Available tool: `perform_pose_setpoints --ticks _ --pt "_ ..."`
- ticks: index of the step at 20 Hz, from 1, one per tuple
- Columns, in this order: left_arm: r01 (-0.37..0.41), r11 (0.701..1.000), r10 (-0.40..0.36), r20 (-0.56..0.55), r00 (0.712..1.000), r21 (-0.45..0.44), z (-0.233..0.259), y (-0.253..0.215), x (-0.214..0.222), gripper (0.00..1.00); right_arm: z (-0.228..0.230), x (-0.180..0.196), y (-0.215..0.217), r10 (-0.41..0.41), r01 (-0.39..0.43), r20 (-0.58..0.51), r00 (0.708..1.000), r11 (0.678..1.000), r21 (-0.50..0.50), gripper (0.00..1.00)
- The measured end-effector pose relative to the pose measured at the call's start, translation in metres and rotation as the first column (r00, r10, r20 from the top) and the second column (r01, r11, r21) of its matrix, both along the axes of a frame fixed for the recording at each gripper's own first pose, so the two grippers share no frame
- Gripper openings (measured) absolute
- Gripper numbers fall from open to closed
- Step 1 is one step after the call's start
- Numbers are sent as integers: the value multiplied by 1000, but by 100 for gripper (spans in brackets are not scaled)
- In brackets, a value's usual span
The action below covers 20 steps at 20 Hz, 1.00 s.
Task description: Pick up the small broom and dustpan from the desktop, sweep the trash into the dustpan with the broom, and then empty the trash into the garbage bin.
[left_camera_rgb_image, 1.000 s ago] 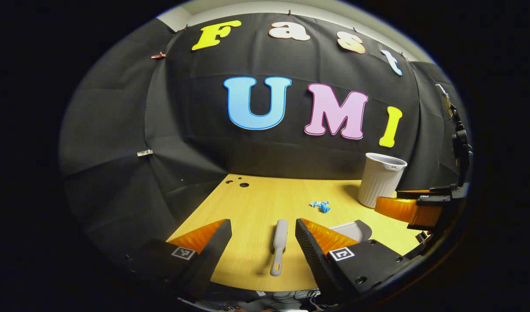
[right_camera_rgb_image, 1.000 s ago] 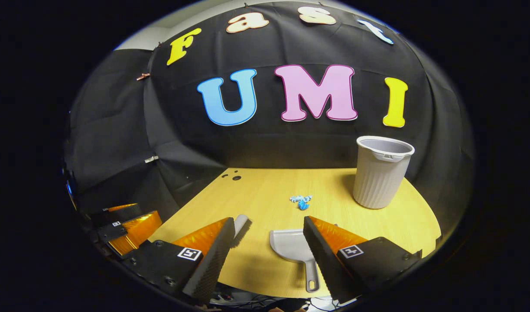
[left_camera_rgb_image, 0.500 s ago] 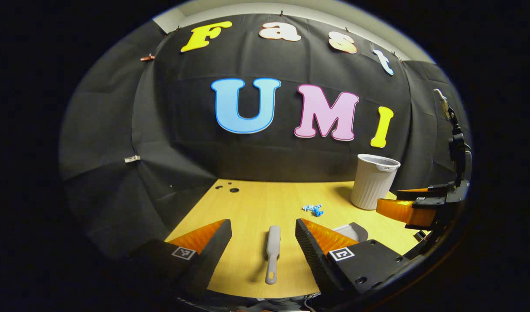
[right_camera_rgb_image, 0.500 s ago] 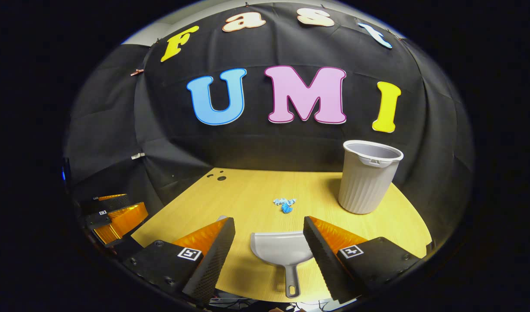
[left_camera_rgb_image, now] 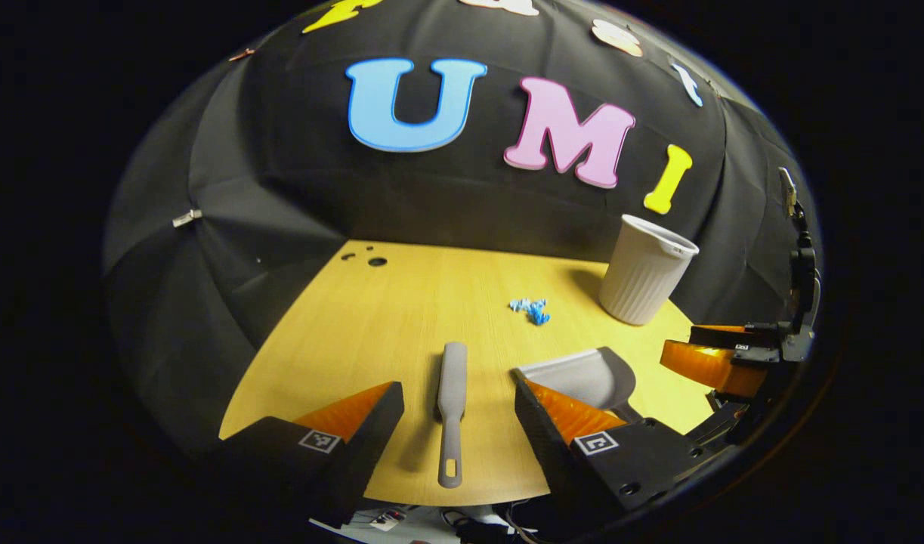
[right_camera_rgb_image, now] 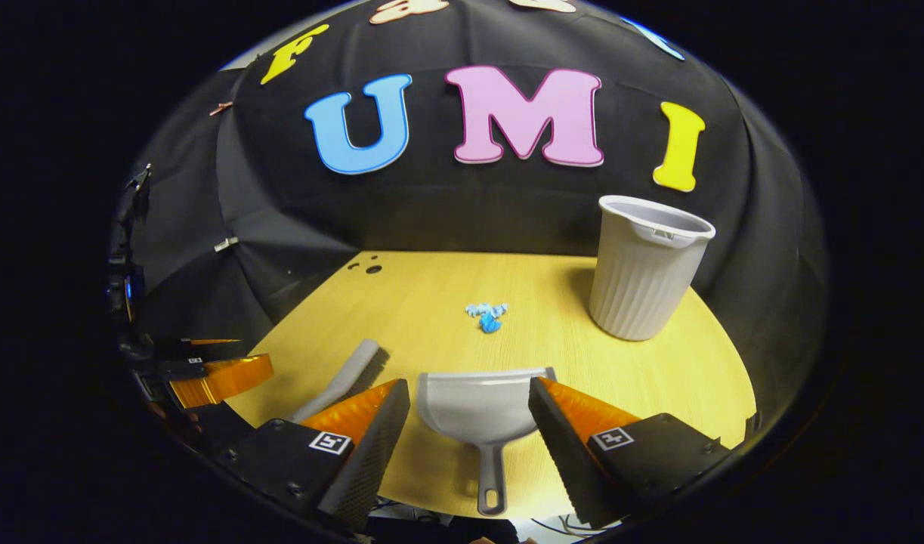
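Observation:
A small grey broom lies flat on the wooden desktop, handle toward me. My left gripper is open above it, a finger on each side, not touching. In the right gripper view the grey dustpan lies with its handle toward me, and my right gripper is open around it. Blue crumpled trash sits mid-table. The pale ribbed garbage bin stands at the back right. The broom also shows at the left there, and the left gripper beyond it. The dustpan, trash and right gripper appear in the left gripper view.
The bin stands close to the black cloth wall. Small dark holes mark the desktop's far left corner. The near edge of the desktop runs just under both handles, with cables below it.
Both grippers have tilted down and moved forward over the table. The broom now lies centred between the left fingers and the dustpan centred between the right fingers. Nothing on the table has moved.

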<state>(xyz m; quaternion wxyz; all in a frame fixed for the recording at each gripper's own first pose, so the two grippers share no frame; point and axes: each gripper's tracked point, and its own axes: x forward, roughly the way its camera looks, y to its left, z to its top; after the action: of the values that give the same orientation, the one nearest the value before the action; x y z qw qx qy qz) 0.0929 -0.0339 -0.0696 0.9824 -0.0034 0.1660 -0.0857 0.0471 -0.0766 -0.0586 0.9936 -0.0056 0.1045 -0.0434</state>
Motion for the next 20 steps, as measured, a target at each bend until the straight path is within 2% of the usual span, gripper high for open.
perform_pose_setpoints --ticks 3,4,5,6,12,20 --pt "8 999 -4 -97 995 38 -28 1 19 96 -17 12 -11 -1 3 -59 998 999 38 99" --pt "15 999 -9 -122 992 51 -38 0 25 92 -22 14 -15 -8 11 -79 997 999 47 99" --pt "21 997 -10 -154 988 71 -47 -1 31 96 -28 17 -19 -10 16 -99 995 998 62 99" --pt "27 995 -10 -187 982 91 -58 2 36 96 -33 20 -21 -10 19 -116 993 997 79 99" --pt "47 990 7 -377 926 134 -111 8 56 96 -67 32 -28 -6 35 -209 978 990 135 99" --pt "101 973 23 -522 853 208 -148 7 76 96 -98 33 -34 -18 72 -290 957 981 179 99"
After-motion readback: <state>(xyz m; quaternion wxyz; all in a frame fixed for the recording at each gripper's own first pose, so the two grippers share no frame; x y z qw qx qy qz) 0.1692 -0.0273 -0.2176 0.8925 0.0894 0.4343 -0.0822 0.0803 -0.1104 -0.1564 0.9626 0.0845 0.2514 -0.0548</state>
